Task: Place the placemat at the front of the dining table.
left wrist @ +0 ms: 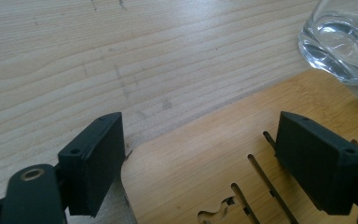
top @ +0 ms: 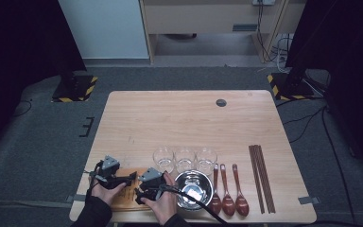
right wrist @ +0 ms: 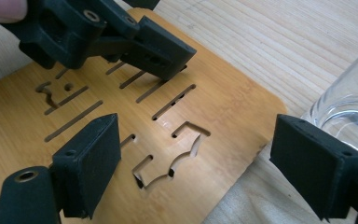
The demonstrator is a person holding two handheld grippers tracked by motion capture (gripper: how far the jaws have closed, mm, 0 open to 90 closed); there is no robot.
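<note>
Both grippers, left (top: 133, 178) and right (top: 139, 195), hover jaws apart over the slotted bamboo board (right wrist: 223, 107); a careless swing could topple the nearby glass (right wrist: 349, 116).

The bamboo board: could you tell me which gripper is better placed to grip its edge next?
Probably left: the left gripper has open fingers straddling the bamboo board corner, while the right gripper hovers open over its slots.

Your worktop (top: 184, 118) is evenly lit from above; the surroundings fall dark. Glare marks the metal bowl (top: 194, 188). The near jaws look perhaps slightly soft.
</note>
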